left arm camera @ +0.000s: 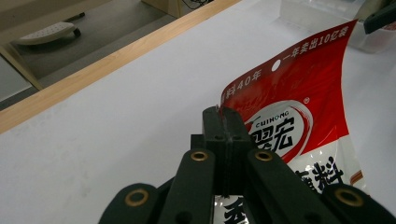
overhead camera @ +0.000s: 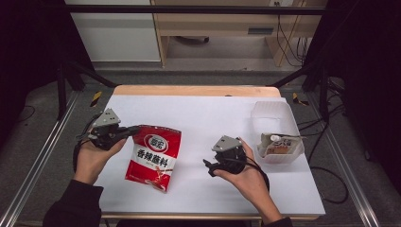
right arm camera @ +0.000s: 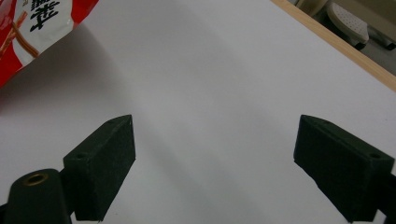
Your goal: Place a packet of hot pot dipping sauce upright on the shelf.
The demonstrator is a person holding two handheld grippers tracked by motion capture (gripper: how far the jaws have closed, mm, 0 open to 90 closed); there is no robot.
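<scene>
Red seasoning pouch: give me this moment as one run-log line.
left tool: shut on red seasoning pouch top corner | right tool: open, over white table | clear bin: apart

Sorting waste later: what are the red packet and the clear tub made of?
Red packet: looks like glossy printed plastic film; it shines, bends, and hangs from the pinched corner. Clear tub: seemingly thin translucent plastic, frosted walls letting the table through.

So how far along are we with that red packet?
Done: the left gripper is shut on the red packet's top corner, and one item already lies in the clear bin. In hand: the packet hangs from that grip. Left: probably moving it to the bin; the right gripper is open, empty.
</scene>
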